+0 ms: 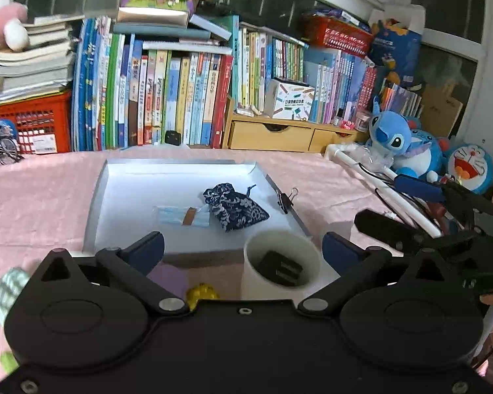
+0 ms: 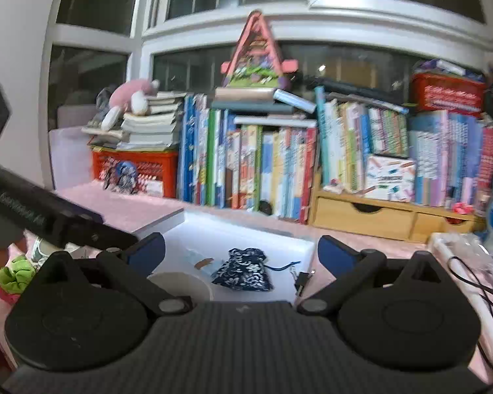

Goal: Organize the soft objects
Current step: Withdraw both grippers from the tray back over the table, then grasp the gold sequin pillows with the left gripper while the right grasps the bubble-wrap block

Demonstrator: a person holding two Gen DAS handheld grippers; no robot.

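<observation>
A white tray (image 1: 98, 197) lies on the pink tablecloth. In it lie a dark blue floral drawstring pouch (image 1: 235, 208) and a folded blue face mask (image 1: 184, 216). My left gripper (image 1: 243, 251) is open and empty, hovering just in front of the tray's near edge. My right gripper (image 2: 241, 251) is open and empty too, held above the table near the tray; the pouch (image 2: 243, 269) and mask (image 2: 202, 262) show between its fingers. A green scrunchie (image 2: 14, 275) lies at the left. A checked green soft item (image 1: 8, 290) lies at the far left.
A white cup (image 1: 281, 271) holding a dark object stands by the tray's near right corner, beside a yellow ball (image 1: 202, 294). A black binder clip (image 1: 286, 198) sits at the tray's right rim. Books, red baskets, wooden drawers (image 1: 272, 134) and plush toys (image 1: 397, 141) line the back.
</observation>
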